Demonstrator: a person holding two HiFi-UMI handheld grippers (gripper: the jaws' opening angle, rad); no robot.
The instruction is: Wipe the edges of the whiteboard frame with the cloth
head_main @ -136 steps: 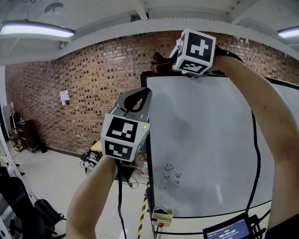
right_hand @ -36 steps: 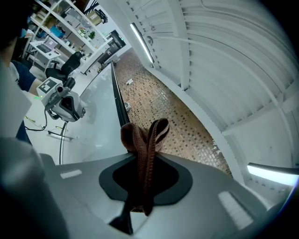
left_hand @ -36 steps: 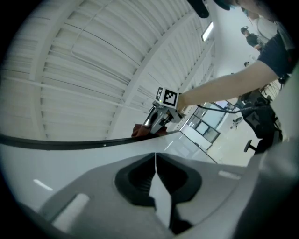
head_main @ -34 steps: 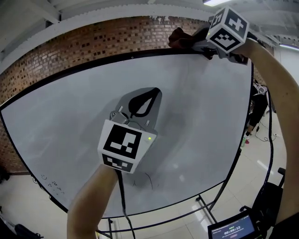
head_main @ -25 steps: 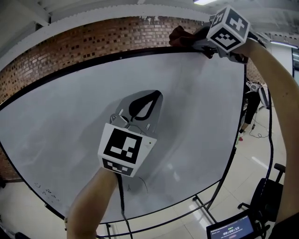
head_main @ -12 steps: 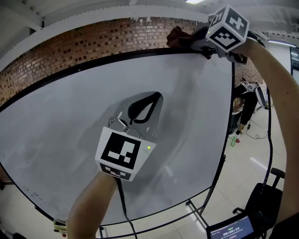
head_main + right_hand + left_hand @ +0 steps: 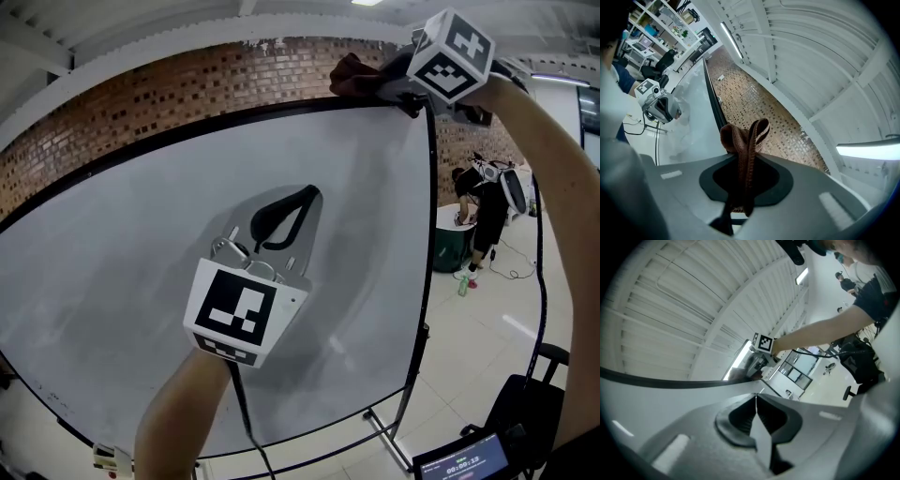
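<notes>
Cloth (image 7: 739, 136) between right tongs (image 7: 743, 158).

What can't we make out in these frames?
Head view: whether the cloth presses on the whiteboard frame; the right gripper covers the contact.
Head view: whether the left gripper touches the whiteboard; its own body hides the tips.
Head view: the screen, cut off by the bottom edge, text too small.
</notes>
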